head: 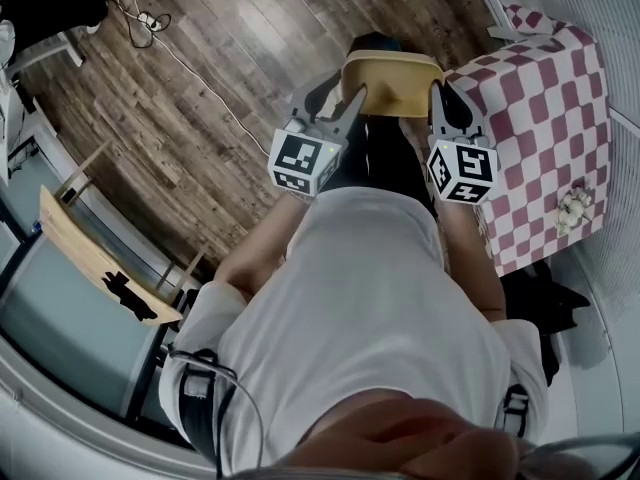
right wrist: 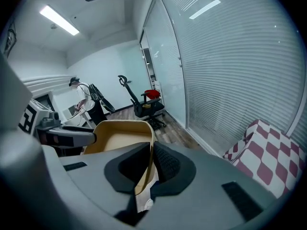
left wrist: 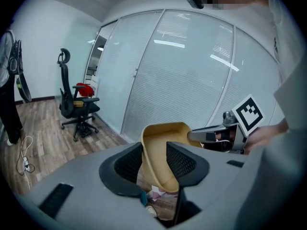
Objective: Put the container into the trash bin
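Holding a shallow tan plastic container (head: 393, 76) out front at twelve o'clock, above the dark wood-plank floor (head: 200, 88). Pinching its nine o'clock wall in the left gripper (head: 352, 98), closed firmly on the thin plastic, one pad inside and one outside. Pinching its three o'clock wall in the right gripper (head: 438, 103) the same way, closed on that rim. Sharing the load between both hands, with no nearer one to favour. Reading the container's long axis as running nine to three, from one gripper to the other, open side up.

Not finding the trash bin for certain in any view. Noting a dark shape (head: 385, 163) at six o'clock of the container in the head view, but failing to tell bin from trouser legs. Judging the coming move as hinging on getting the bin's mouth squarely underneath before letting go with both together.

Watching the red-and-white checked tablecloth (head: 550, 118) at three o'clock, just beside the right gripper: the tight edge. Seeing open floor from nine round to twelve. Facing a glass partition (left wrist: 192, 80) with slatted blinds, well apart.
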